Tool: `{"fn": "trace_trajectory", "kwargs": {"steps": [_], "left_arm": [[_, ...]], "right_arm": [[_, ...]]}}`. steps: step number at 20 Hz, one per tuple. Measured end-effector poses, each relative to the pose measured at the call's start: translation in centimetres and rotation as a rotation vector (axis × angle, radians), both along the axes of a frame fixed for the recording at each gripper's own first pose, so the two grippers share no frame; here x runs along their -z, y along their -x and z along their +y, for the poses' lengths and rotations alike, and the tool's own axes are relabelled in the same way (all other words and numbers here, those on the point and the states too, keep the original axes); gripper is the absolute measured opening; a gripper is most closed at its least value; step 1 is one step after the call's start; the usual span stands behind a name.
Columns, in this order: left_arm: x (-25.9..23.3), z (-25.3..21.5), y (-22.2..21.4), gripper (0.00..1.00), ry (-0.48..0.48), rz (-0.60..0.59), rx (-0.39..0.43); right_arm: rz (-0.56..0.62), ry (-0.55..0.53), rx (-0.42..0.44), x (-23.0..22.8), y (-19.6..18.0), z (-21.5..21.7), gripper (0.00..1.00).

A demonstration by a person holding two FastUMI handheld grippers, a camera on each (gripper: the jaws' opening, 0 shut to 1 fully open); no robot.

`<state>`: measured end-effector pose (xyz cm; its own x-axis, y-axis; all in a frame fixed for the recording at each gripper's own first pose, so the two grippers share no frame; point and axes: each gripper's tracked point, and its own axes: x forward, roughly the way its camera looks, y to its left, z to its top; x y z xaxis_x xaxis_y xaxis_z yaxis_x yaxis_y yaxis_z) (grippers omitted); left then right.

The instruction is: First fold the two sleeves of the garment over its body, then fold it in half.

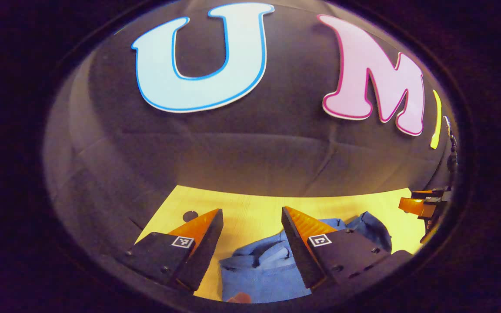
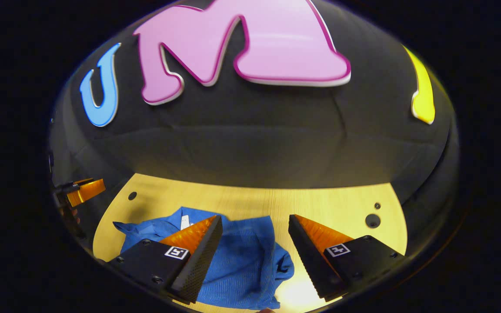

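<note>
Both the left gripper [image 1: 252, 214] and right gripper [image 2: 255, 221] hover with fingers spread, grasping nothing, above the blue garment [image 2: 246, 256] on the table [image 2: 250, 198]

Bare table [image 2: 250, 200] beyond rumpled garment [image 2: 246, 261].

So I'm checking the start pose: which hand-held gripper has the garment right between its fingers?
The left hand-held gripper: blue garment lies between its open fingers.

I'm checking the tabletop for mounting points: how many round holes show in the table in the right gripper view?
3. One small hole at the table's far left, a small one at far right, a larger one just below it. The blue garment may hide more.
</note>
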<state>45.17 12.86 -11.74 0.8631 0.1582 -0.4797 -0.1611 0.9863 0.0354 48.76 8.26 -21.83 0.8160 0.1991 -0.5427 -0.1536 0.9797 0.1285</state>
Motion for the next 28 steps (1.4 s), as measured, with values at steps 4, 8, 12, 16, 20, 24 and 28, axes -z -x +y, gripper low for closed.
{"fn": "trace_trajectory", "kwargs": {"steps": [4, 8, 12, 16, 20, 24, 28], "left_arm": [[-3.5, -3.1, 3.9, 0.79, -0.002, -0.056, 0.012], [-6.8, -5.9, 8.2, 0.79, -0.056, -0.143, 0.029], [-10.3, -8.3, 13.2, 0.79, -0.091, -0.231, 0.050], [-12.3, -10.8, 20.0, 0.78, -0.092, -0.309, 0.091], [-13.6, -12.8, 26.1, 0.75, -0.095, -0.432, 0.139], [-12.8, -15.2, 32.4, 0.79, -0.113, -0.470, 0.196], [-11.4, -16.3, 37.5, 0.76, -0.066, -0.462, 0.201]], "right_arm": [[-0.148, -0.010, -0.029, -6.4, 2.4, 1.2, 0.98], [-0.238, -0.009, -0.040, -11.5, 6.2, 1.3, 0.98], [-0.376, 0.032, -0.014, -16.9, 11.9, 1.2, 0.98], [-0.461, 0.057, 0.059, -20.9, 20.1, -0.2, 0.98], [-0.538, 0.056, 0.106, -24.0, 28.3, -1.0, 0.97], [-0.556, 0.066, 0.122, -24.7, 36.5, -1.1, 0.98], [-0.567, 0.047, 0.157, -25.2, 42.2, -1.5, 0.98]]}}
